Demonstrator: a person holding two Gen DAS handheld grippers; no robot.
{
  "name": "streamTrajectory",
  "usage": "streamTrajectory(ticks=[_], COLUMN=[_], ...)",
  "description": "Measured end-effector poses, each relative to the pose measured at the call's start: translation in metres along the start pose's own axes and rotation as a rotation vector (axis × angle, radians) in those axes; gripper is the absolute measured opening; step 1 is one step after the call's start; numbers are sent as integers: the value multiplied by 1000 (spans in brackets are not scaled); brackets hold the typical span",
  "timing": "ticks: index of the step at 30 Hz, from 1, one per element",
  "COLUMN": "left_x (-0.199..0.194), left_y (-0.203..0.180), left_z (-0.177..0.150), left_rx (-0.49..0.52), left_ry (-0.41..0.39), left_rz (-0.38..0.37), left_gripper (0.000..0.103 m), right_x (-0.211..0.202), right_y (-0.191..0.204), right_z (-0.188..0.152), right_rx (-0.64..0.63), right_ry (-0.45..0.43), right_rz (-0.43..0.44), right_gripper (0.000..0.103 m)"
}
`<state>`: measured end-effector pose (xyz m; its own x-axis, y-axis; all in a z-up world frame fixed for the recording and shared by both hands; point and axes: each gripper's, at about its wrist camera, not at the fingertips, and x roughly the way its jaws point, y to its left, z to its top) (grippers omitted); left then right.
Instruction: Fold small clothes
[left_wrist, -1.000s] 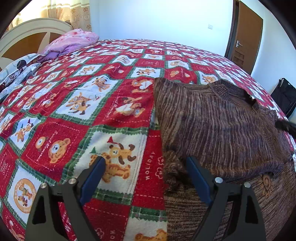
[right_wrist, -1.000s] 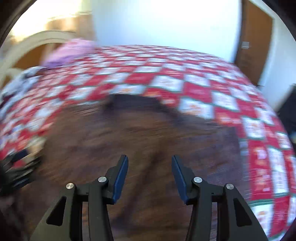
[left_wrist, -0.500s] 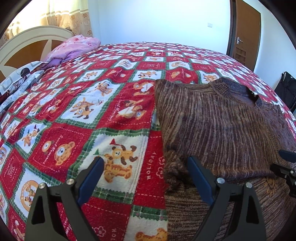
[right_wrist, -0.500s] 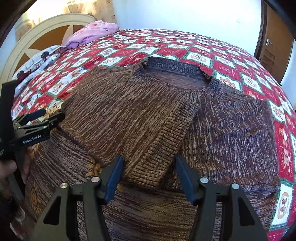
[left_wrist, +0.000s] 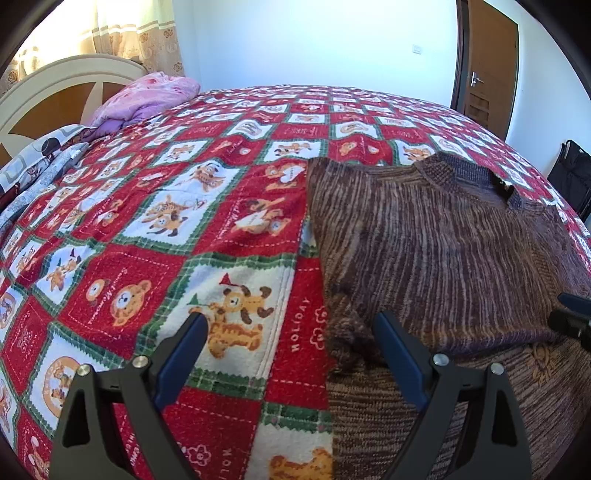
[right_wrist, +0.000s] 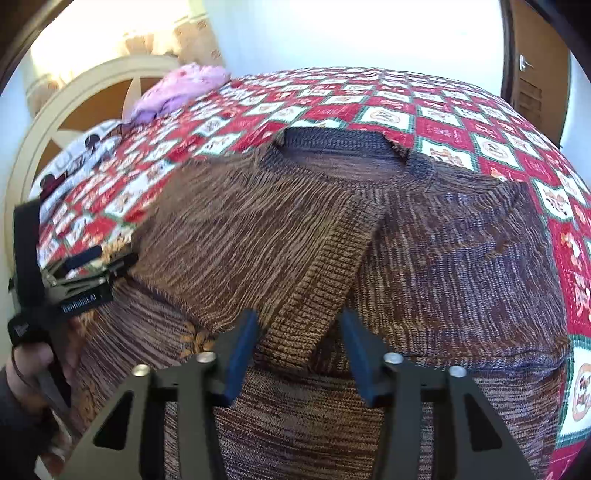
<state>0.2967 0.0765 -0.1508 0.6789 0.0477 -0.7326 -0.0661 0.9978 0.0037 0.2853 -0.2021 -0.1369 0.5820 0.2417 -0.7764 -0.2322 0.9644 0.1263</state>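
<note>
sleeve cuff between our right jaws

we are working over a brown sweater (right_wrist: 461, 258) lying flat on the quilt (left_wrist: 155, 266), collar toward the top of the right wrist frame. in that frame the sweater is filling the centre and the lower half, and one sleeve (right_wrist: 258, 240) is lying folded across its chest, running from the left down to the bottom centre. the sleeve's ribbed cuff (right_wrist: 306, 325) is sitting between the blue pads of our right gripper (right_wrist: 299, 350). its jaws are closing, standing part open, and the pads are not yet pressing on the cuff.

in the left wrist frame the sweater is taking up the right half, its left edge running down the middle. our left gripper (left_wrist: 291, 347) is standing wide open at the bottom, straddling that edge: one pad is over the quilt, the other over a bunched fold of knit. it is holding nothing.

a pink bundle (left_wrist: 144, 96) is lying in the upper left by the headboard (left_wrist: 48, 85), and a door (left_wrist: 491, 66) is showing in the upper right.
</note>
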Motion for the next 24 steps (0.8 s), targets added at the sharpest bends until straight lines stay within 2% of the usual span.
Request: streamTrajectory(ticks=[3,5,7,10,13,18,23,24], left_x=[0,-1,-3,-6,-7,-7,-10,-11], left_y=[0,-2,-5,-9,-13,-15,-15,-15], left_z=[0,0,0,-1,-2,-2,-5,-5], left_rx=[2,11,27,47,63,76,78,78], left_ry=[0,-4,-13,-27,-32,-35,-39,-42], left_rz=[2,2,-10,-21,-15,-9,-14,-13], left_gripper=[94,94,94,94,94,94,94,94], right_x=[0,0,-1,-9,-13,0,-8,-12], right_y=[1,-1,-2,1,-2,-25,-37,-37], right_z=[-3,-5,-4,0,3,2,4,7], right_rx=[-12,-9,1,-8,-11,36,86,98], right_ry=[3,2,-12,-49,-56,-13,-38,-57], right_rz=[15,23,39,26,-24,-79,-3,3], right_gripper=[41,36,17,9,8,8,8,19])
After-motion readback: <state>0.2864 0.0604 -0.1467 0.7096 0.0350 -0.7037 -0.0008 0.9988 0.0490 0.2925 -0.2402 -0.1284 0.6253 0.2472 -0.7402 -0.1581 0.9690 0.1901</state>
